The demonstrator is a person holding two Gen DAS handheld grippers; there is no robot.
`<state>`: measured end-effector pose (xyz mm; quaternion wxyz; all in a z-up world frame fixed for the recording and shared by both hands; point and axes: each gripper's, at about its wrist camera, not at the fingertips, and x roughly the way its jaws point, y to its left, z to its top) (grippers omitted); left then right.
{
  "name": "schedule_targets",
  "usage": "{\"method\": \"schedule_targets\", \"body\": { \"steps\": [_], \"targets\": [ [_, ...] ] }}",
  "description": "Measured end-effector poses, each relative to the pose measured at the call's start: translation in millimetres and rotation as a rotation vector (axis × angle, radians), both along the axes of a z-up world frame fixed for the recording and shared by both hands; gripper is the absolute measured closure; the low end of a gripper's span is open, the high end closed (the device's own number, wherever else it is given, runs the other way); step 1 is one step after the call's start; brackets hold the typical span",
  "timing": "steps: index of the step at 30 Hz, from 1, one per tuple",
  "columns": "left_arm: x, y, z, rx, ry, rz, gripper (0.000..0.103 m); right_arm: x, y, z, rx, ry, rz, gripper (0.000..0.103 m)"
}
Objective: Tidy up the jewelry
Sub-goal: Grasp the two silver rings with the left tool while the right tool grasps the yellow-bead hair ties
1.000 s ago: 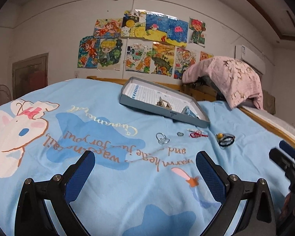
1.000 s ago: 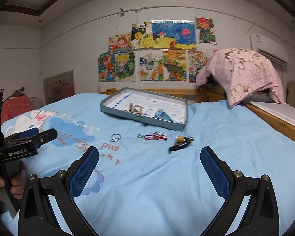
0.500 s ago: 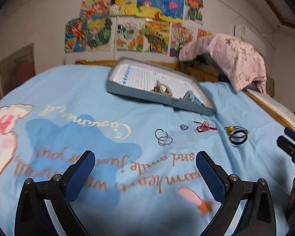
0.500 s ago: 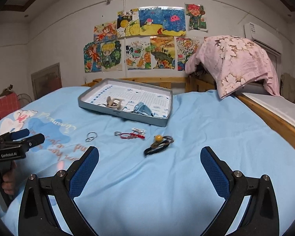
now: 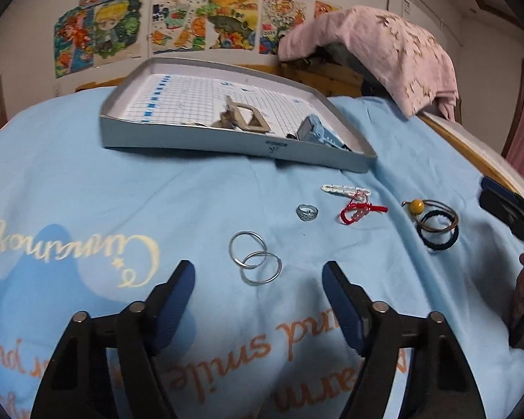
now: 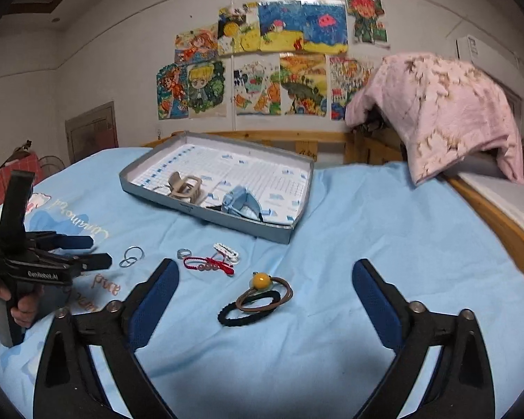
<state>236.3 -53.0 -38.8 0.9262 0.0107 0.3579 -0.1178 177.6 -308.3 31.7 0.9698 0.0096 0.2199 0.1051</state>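
Fingers of my left gripper (image 5: 258, 279) gape wide around the two linked silver wire hoops (image 5: 254, 257) at twelve o'clock, my right gripper (image 6: 265, 279) equally wide and empty, and I fear pinching the soft blue bedsheet (image 5: 178, 202) instead.

My left gripper (image 5: 258, 279) has black angular arms tipped with blue textured pads (image 5: 176, 300), and a round silver screw sits behind each pad. My right gripper (image 6: 262, 286) is built the same. Seen from the right camera, the left unit carries white "GenRobot.AI" lettering behind its fingers, with bare fingers (image 6: 24, 309) wrapped around its grey handle.
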Motion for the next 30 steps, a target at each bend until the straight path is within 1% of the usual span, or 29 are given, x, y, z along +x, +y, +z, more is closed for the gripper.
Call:
{"method": "schedule_targets", "body": {
  "steps": [1, 3, 4, 5, 6, 8, 9, 12, 14, 15, 17, 18, 20, 23, 25, 27, 28, 30],
  "targets": [
    [2, -1, -2, 0.004, 0.003, -0.003, 0.038, 6, -1, -3, 0.009, 0.018, -0.002, 0.025],
    [8, -4, -8, 0.009, 0.026, -0.006, 0.04, 22, -2, -8, 0.031, 0.065, -0.003, 0.031],
    [9, -4, -12, 0.011, 0.036, -0.002, 0.043, 28, -2, -11, 0.034, 0.085, -0.001, 0.031],
    [10, -4, -17, 0.008, 0.044, -0.005, 0.045, 41, -2, -16, 0.047, 0.13, 0.013, 0.031],
    [10, -3, -19, 0.003, 0.043, -0.006, 0.045, 47, -3, -18, 0.063, 0.149, 0.015, 0.033],
    [9, -1, -21, -0.011, 0.038, -0.003, 0.045, 58, -4, -25, 0.101, 0.187, 0.021, 0.033],
    [10, 0, -22, -0.022, 0.037, 0.0, 0.045, 66, -2, -29, 0.111, 0.22, 0.03, 0.033],
    [14, 3, -22, -0.042, 0.037, 0.013, 0.047, 78, 10, -41, 0.095, 0.265, 0.049, 0.033],
    [18, 4, -23, -0.041, 0.04, 0.032, 0.056, 83, 22, -49, 0.065, 0.281, 0.065, 0.037],
    [20, 5, -26, -0.043, 0.046, 0.043, 0.059, 84, 25, -51, 0.056, 0.285, 0.068, 0.042],
    [20, 8, -31, -0.053, 0.049, 0.069, 0.073, 84, 34, -56, 0.042, 0.285, 0.074, 0.042],
    [19, 12, -34, -0.065, 0.052, 0.085, 0.075, 83, 38, -59, 0.034, 0.282, 0.074, 0.042],
    [19, 17, -36, -0.095, 0.054, 0.087, 0.075, 82, 42, -60, 0.015, 0.276, 0.068, 0.042],
    [19, 15, -37, -0.091, 0.044, 0.084, 0.075, 81, 48, -60, -0.001, 0.273, 0.07, 0.042],
    [18, 14, -37, -0.087, 0.036, 0.078, 0.075, 81, 49, -58, 0.005, 0.267, 0.073, 0.042],
    [16, 14, -36, -0.102, 0.03, 0.063, 0.075, 80, 46, -56, 0.024, 0.262, 0.079, 0.042],
    [15, 14, -36, -0.111, 0.027, 0.059, 0.075, 80, 45, -56, 0.033, 0.26, 0.08, 0.048],
    [13, 15, -37, -0.117, 0.025, 0.06, 0.075, 82, 46, -57, 0.046, 0.265, 0.089, 0.056]
  ]
}}
